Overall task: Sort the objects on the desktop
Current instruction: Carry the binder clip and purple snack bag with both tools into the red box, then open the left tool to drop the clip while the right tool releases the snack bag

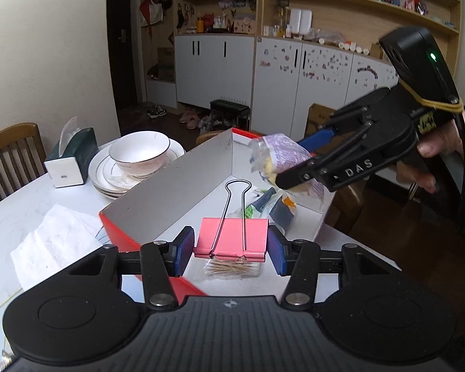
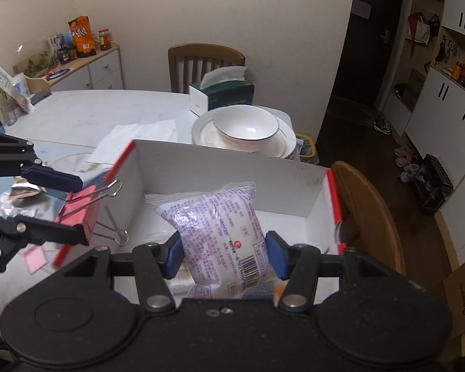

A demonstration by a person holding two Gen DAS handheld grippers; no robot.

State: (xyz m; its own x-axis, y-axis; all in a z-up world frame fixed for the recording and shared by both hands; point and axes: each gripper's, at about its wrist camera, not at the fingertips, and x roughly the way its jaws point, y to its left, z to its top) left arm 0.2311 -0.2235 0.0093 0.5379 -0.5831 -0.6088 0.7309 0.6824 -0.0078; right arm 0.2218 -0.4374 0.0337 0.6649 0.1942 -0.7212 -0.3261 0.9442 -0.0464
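My left gripper (image 1: 231,249) is shut on a pink binder clip (image 1: 231,237) and holds it over the near edge of the red-edged white box (image 1: 170,186). The clip also shows in the right wrist view (image 2: 79,210), at the box's left wall (image 2: 133,179). My right gripper (image 2: 224,252) is shut on a purple-printed snack packet (image 2: 220,226) and holds it above the box's inside. In the left wrist view the right gripper (image 1: 297,167) and packet (image 1: 279,155) hang over the box's far right side. A toothpick pack (image 1: 232,268) and small packets (image 1: 269,204) lie in the box.
A bowl on stacked plates (image 1: 136,161) and a tissue box (image 1: 73,158) stand behind the box. A crumpled paper towel (image 1: 52,241) lies on the table to the left. Wooden chairs (image 2: 369,214) stand at the table's sides. Small pink items (image 2: 35,259) lie on the table beside the box.
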